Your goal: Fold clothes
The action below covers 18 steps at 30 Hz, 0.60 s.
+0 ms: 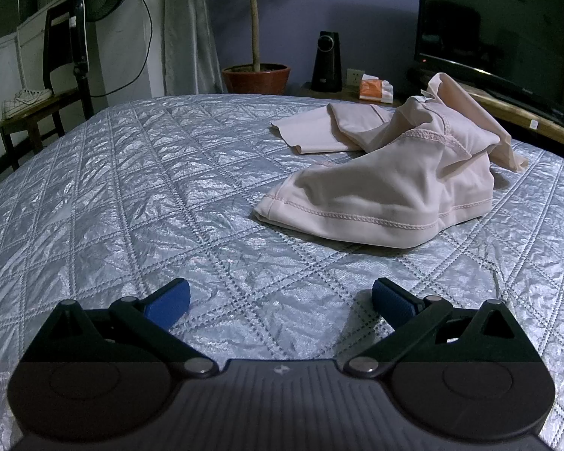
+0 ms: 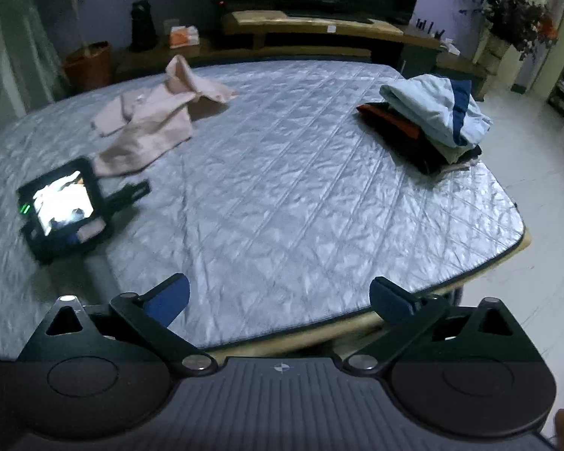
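The big silver quilted bed cover (image 2: 282, 173) holds a crumpled pale pink top (image 1: 387, 188), lying ahead of the wide-open, empty left gripper (image 1: 281, 302). The right gripper (image 2: 280, 300), maybe above the bed's edge, gapes empty too.

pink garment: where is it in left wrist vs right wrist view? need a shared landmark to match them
Left wrist: pink garment lies crumpled right of centre, ahead of the open left gripper.
Right wrist: pink garment sits upper left, far from the open right gripper.
Shared landmark: orange tissue pack behind the table.
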{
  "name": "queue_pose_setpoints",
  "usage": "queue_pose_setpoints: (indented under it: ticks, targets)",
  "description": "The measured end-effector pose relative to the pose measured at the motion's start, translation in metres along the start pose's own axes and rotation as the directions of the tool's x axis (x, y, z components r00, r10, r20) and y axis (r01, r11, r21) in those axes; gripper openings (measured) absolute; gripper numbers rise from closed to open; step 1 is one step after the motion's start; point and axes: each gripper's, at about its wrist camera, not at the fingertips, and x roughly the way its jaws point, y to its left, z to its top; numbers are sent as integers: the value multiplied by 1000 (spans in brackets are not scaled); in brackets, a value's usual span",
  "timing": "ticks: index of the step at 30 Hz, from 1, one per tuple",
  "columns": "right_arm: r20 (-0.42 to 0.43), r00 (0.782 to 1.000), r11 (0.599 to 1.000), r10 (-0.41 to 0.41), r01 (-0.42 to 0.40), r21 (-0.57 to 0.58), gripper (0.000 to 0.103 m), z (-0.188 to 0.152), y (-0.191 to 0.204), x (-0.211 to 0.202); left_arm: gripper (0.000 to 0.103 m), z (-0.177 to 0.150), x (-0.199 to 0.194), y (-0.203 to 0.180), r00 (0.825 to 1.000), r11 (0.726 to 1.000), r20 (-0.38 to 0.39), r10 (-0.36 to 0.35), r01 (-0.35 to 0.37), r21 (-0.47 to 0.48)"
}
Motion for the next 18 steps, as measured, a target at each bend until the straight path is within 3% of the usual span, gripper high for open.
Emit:
queue_pose_setpoints:
  ticks: [8, 18]
  targets:
    - [47, 996, 997, 78, -78, 5, 103, -21, 6, -47, 103, 0, 0, 0, 1000, 1000, 0, 0, 0, 0]
    - [88, 992, 995, 90, -92, 23, 103, -30, -4, -72, 103, 0, 0, 0, 1000, 1000, 0, 0, 0, 0]
